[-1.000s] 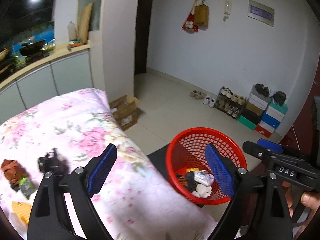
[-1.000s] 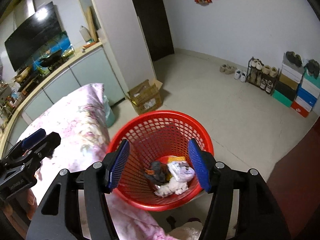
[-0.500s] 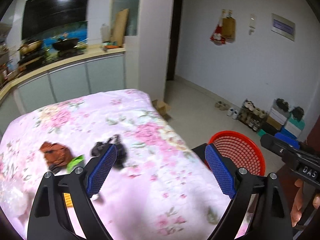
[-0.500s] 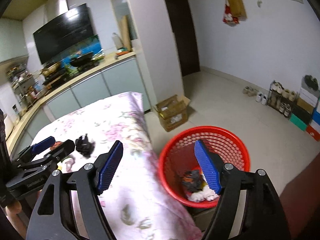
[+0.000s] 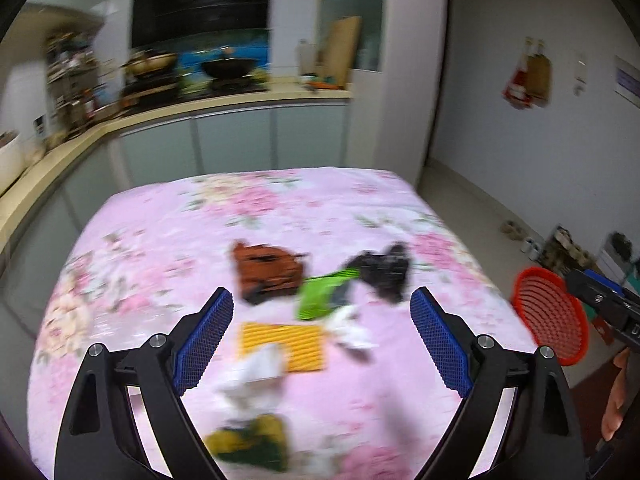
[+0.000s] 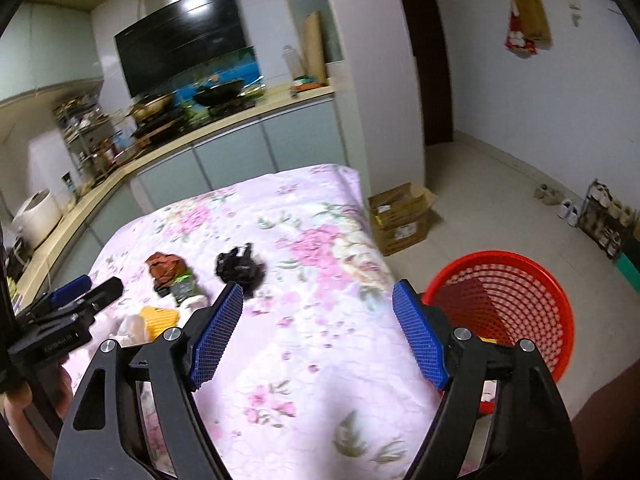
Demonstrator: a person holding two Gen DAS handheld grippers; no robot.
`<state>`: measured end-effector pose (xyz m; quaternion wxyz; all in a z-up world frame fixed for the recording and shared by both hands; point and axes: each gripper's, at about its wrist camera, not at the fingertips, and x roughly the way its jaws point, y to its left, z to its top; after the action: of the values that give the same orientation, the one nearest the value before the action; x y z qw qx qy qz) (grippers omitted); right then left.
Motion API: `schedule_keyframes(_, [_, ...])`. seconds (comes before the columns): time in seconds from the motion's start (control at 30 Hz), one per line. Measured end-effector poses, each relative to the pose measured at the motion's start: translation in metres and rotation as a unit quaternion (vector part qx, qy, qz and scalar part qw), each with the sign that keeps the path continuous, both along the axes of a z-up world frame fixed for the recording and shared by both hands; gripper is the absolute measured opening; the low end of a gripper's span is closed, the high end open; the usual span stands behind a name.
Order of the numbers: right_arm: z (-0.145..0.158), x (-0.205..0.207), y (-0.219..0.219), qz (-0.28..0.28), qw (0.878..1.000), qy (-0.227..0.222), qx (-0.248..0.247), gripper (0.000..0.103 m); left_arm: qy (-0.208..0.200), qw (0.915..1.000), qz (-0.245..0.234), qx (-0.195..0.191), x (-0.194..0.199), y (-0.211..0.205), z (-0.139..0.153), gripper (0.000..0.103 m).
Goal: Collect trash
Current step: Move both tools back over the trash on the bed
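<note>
While both the left gripper (image 5: pixel 322 340) and right gripper (image 6: pixel 318 334) hang spread wide and empty, trash (image 5: pixel 298 304) lies scattered on the floral bedspread (image 5: pixel 280 208); red basket (image 6: pixel 516 304) at right gripper's three o'clock.

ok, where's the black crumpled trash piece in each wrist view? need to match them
Left wrist: black crumpled piece sits right of centre on the floral cloth, just right of the green wrapper.
Right wrist: black crumpled piece lies left of centre, just above the right tool's left finger.
Shared landmark: the red basket, on the floor right of the cloth.
</note>
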<state>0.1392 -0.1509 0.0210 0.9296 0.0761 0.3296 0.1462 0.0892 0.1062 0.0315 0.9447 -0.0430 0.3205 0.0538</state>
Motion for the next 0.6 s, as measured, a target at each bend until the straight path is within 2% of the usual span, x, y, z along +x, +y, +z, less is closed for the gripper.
schedule_keyframes(0.2, [0.001, 0.001, 0.021, 0.022, 1.000, 0.003, -0.005, 0.075, 0.000, 0.9965, 0.079, -0.027, -0.017, 0.074, 0.005, 0.087])
schedule_keyframes(0.37, [0.002, 0.006, 0.034, 0.031, 0.999, 0.008, -0.008, 0.075, -0.009, 0.9912, 0.130, -0.022, -0.033, 0.118, 0.010, 0.087])
schedule_keyframes(0.5, [0.002, 0.006, 0.040, 0.037, 0.999, 0.008, -0.011, 0.075, 0.003, 0.9861, 0.165, -0.019, -0.037, 0.149, 0.002, 0.087])
schedule_keyframes(0.6, [0.001, 0.006, 0.045, 0.042, 0.999, 0.011, -0.014, 0.075, 0.019, 0.9837, 0.176, -0.034, -0.038, 0.167, -0.012, 0.087])
